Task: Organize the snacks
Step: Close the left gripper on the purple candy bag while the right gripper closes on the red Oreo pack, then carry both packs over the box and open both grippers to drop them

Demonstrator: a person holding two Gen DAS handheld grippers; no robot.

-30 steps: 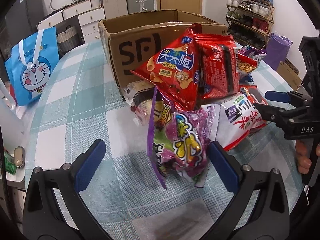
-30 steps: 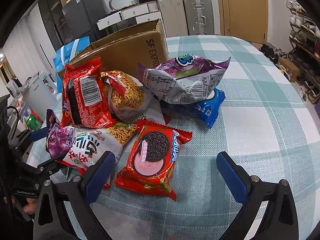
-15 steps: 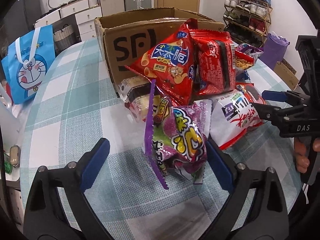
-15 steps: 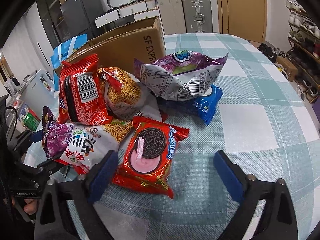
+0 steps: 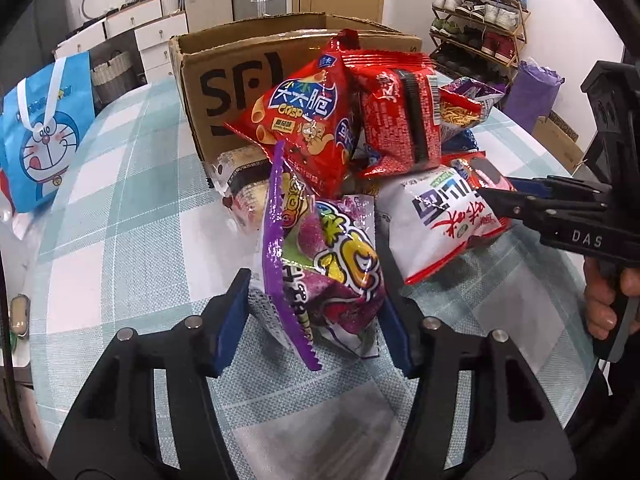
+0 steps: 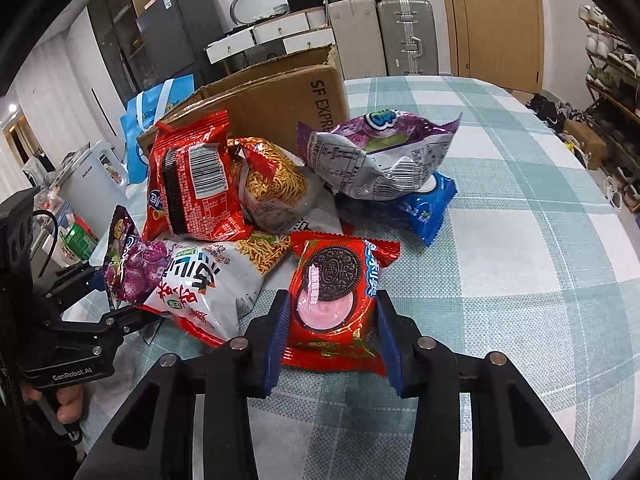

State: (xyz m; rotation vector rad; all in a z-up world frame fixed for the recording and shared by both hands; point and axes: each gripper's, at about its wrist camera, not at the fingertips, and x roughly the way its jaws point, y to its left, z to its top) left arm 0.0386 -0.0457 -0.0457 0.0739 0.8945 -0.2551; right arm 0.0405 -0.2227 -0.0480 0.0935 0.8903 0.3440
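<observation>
A pile of snack bags lies on the checked tablecloth (image 5: pixel 120 208) in front of an open cardboard box (image 5: pixel 240 68). My left gripper (image 5: pixel 314 320) is shut on the purple candy bag (image 5: pixel 332 276) at the near edge of the pile; the bag also shows in the right wrist view (image 6: pixel 132 264). My right gripper (image 6: pixel 330 336) is shut on the red Oreo pack (image 6: pixel 332 300), which lies flat on the table. The box also shows in the right wrist view (image 6: pixel 280 96).
The pile holds a red crisp bag (image 5: pixel 308 120), a red noodle pack (image 5: pixel 400 120), a white bag (image 5: pixel 444 220), a purple-grey bag (image 6: pixel 380 156) and a blue pack (image 6: pixel 428 208). A blue Doraemon bag (image 5: pixel 44 128) stands at the left table edge.
Both grippers moved forward and closed: the left onto the purple candy bag, the right onto the red Oreo pack. Both were wide open before.
</observation>
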